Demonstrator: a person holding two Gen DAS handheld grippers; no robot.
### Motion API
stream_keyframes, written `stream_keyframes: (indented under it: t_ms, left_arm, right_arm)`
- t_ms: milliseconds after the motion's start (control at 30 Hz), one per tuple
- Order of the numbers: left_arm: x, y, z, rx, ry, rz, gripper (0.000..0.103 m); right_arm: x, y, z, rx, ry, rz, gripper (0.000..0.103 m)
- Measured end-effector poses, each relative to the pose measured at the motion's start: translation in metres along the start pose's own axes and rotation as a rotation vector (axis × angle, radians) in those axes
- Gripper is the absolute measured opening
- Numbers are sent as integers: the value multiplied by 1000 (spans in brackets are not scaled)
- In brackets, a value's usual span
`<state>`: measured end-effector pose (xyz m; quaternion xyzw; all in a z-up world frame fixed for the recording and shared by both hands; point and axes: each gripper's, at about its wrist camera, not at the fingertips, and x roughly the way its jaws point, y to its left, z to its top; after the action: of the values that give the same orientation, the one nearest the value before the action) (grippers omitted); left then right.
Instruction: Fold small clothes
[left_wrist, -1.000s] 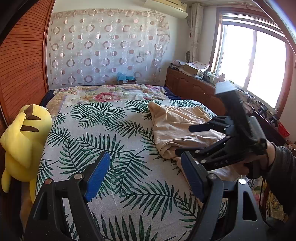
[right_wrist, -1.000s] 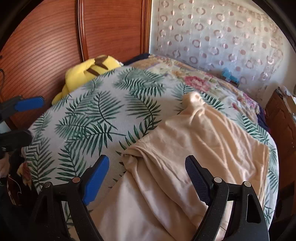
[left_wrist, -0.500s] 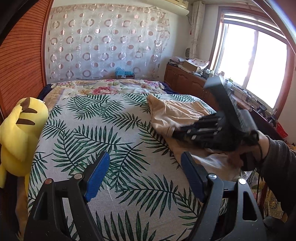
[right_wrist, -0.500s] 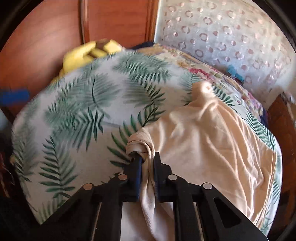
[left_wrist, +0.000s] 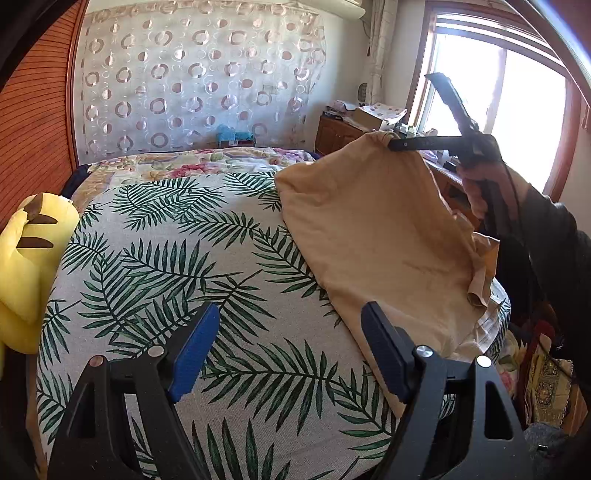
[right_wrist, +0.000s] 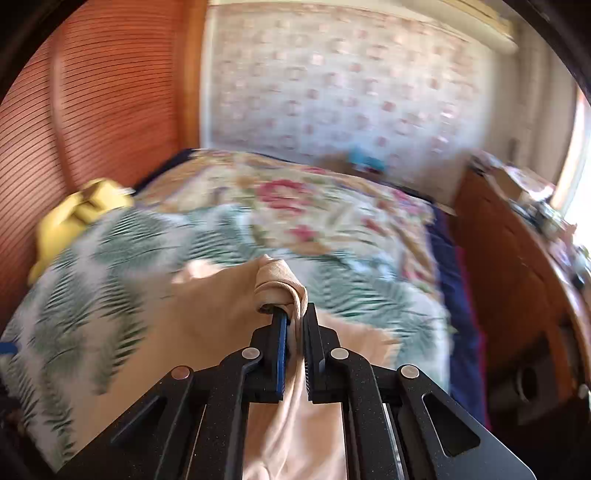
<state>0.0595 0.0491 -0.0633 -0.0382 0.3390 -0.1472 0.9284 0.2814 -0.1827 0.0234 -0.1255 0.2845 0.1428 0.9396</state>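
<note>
A beige garment (left_wrist: 373, 236) lies on the right side of the bed, one corner pulled up into the air. My right gripper (right_wrist: 294, 314) is shut on that bunched corner (right_wrist: 280, 284); in the left wrist view the same right gripper (left_wrist: 392, 144) holds the cloth high near the window, a hand (left_wrist: 480, 184) behind it. My left gripper (left_wrist: 291, 339) stands open over the leaf-print sheet (left_wrist: 177, 266) near the bed's front, nothing between its blue pads; its right finger (left_wrist: 384, 350) is close to the garment's lower edge.
A yellow plush toy (left_wrist: 26, 251) sits at the bed's left edge against a wooden wardrobe (left_wrist: 29, 110). A floral quilt (left_wrist: 192, 162) covers the far end. A wooden cabinet (right_wrist: 517, 266) with clutter runs along the right under the window (left_wrist: 517, 110).
My right gripper closed on a fold of the beige garment, then rose and swung away, lifting that corner off the bed. The left gripper stayed open and nearly still.
</note>
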Motion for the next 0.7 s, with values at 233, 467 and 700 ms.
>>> stream_keyframes:
  t_ms: [233, 467, 700]
  left_arm:
    - [6, -3, -2, 4, 18, 1, 80]
    - [12, -9, -5, 19, 39, -8, 80]
    - [20, -21, -7, 35, 50, -29, 80]
  right_arm:
    - [45, -33, 9, 76, 86, -197, 8]
    - [69, -30, 7, 135, 167, -152, 50]
    - [-3, -42, -35, 71, 109, -50, 50]
